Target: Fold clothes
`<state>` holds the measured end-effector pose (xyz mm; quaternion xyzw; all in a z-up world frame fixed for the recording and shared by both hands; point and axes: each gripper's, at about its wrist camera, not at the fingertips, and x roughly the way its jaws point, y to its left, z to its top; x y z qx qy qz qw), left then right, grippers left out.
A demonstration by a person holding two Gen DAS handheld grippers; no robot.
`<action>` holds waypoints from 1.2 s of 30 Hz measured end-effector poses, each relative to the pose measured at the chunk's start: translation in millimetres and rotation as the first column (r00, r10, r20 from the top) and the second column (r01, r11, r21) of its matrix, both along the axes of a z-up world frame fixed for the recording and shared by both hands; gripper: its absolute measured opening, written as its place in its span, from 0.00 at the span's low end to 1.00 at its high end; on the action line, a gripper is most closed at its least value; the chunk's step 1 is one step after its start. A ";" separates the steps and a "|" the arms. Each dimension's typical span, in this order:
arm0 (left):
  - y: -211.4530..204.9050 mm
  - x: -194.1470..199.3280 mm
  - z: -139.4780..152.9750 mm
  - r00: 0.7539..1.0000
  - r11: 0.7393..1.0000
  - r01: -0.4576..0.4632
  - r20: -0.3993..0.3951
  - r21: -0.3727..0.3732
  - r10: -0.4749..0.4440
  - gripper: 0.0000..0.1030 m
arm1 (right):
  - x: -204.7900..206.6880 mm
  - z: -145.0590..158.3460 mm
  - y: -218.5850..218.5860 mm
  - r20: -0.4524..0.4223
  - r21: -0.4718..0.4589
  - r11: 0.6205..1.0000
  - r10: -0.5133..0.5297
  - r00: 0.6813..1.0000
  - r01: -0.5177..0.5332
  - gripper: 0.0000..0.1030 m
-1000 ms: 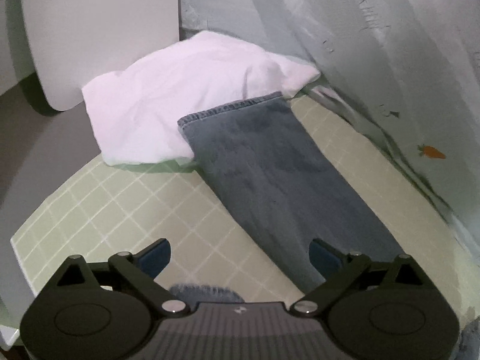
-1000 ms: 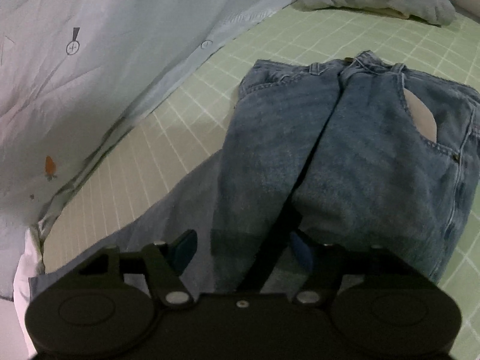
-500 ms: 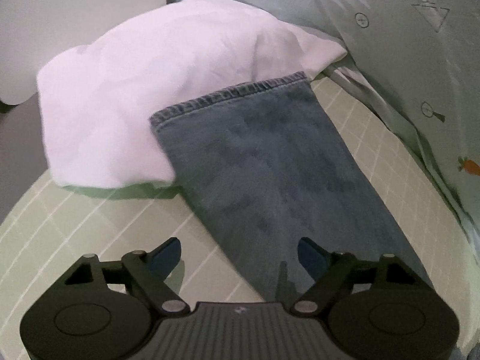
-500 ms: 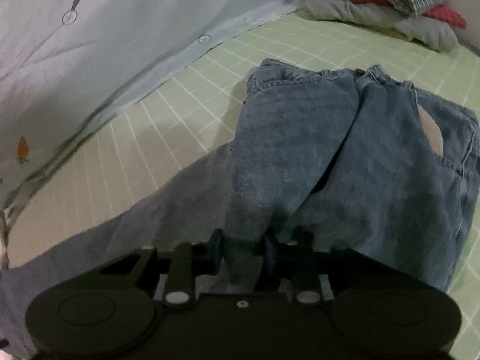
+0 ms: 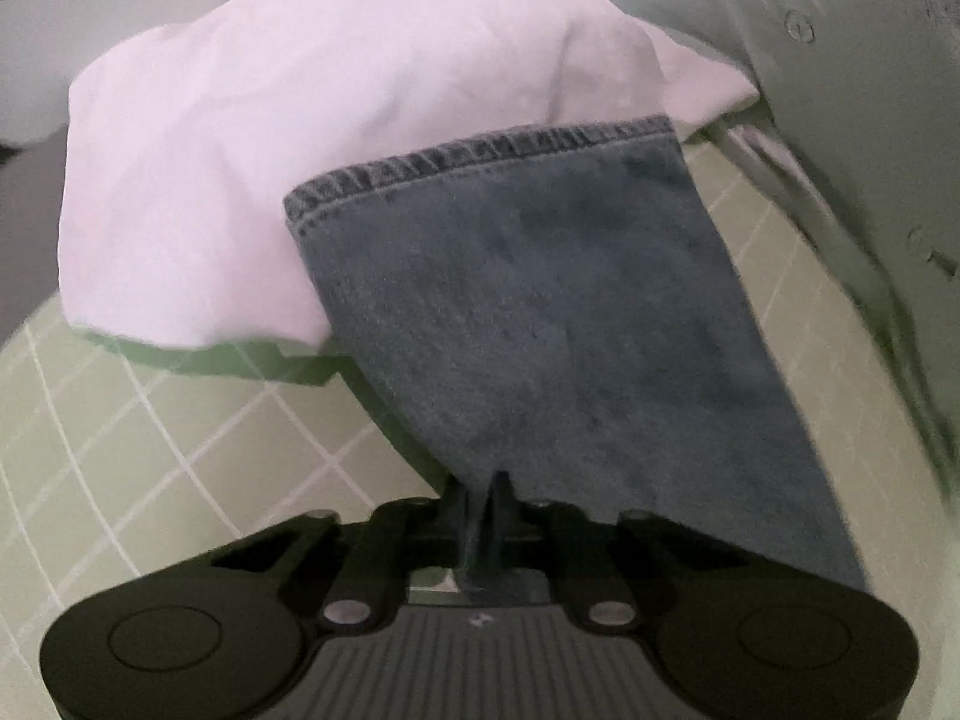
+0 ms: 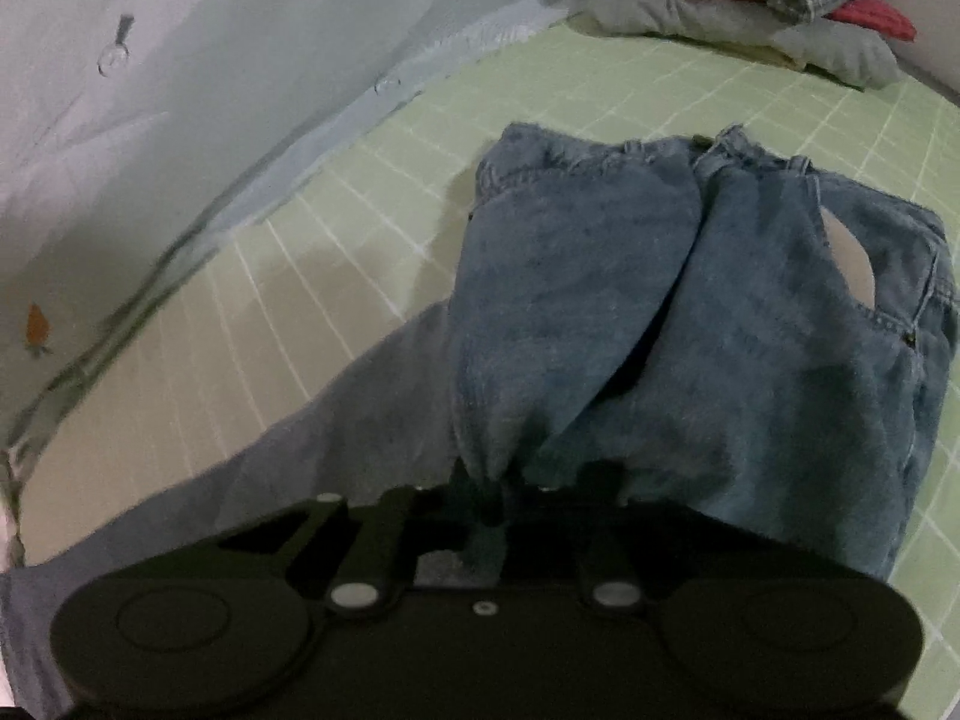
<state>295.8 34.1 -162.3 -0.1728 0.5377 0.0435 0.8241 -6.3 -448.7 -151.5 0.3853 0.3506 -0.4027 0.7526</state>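
Note:
A pair of blue jeans (image 6: 690, 312) lies on a green checked sheet (image 6: 600, 90), its waistband at the far end in the right wrist view. My right gripper (image 6: 498, 498) is shut on a bunched fold of denim at the upper leg. In the left wrist view one jeans leg (image 5: 540, 312) stretches away, its stitched hem resting on a white pillow (image 5: 300, 150). My left gripper (image 5: 477, 504) is shut on the near left edge of that leg, and the cloth rises into the pinch.
A pale blue duvet with small carrot prints (image 6: 180, 90) runs along the left side of the sheet, seen also as the duvet (image 5: 840, 90) on the right. A pile of mixed clothes (image 6: 768, 6) sits at the far end.
Both grippers went from open to shut on the jeans, the right one first. The left gripper moved forward toward the hem and pillow. The denim now bunches up at each pinch.

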 end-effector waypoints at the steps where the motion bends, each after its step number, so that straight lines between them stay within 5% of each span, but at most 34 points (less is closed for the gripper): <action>1: 1.3 -2.5 2.3 1.000 1.000 -0.008 0.010 -0.012 0.008 0.06 | -2.7 2.6 1.5 0.008 -0.008 1.000 0.004 1.000 -0.004 0.06; 9: -6.9 -36.2 48.2 0.991 0.999 0.047 0.127 0.010 -0.048 0.04 | -26.4 29.8 13.9 0.080 -0.108 0.994 0.014 0.997 -0.005 0.05; 15: 1.8 -72.9 88.4 0.989 1.000 -0.002 0.151 -0.005 0.003 0.04 | -48.1 58.1 9.7 0.143 -0.166 0.985 -0.018 0.990 0.042 0.05; 20: 4.1 -97.2 124.6 0.984 0.998 -0.025 0.175 0.053 0.015 0.04 | -58.8 82.6 11.9 0.131 -0.238 0.971 -0.003 0.991 0.034 0.05; 26: -12.0 -63.5 141.1 0.973 1.000 -0.025 0.228 0.012 0.022 0.04 | -4.4 93.2 -23.3 0.174 -0.343 0.939 0.073 0.982 -0.009 0.05; 30: -58.2 5.1 148.5 0.933 0.996 0.059 0.351 0.060 -0.077 0.05 | 38.9 99.5 -49.4 0.197 -0.426 0.904 0.136 0.971 -0.041 0.05; 33: -100.8 61.7 149.0 0.919 0.993 0.063 0.383 0.096 -0.095 0.14 | 86.3 99.0 -81.7 0.167 -0.422 0.901 0.185 0.968 -0.099 0.05; 36: -134.9 83.9 154.0 0.914 0.990 0.069 0.391 0.122 -0.111 0.51 | 115.7 96.1 -102.4 0.143 -0.369 0.916 0.220 0.965 -0.154 0.20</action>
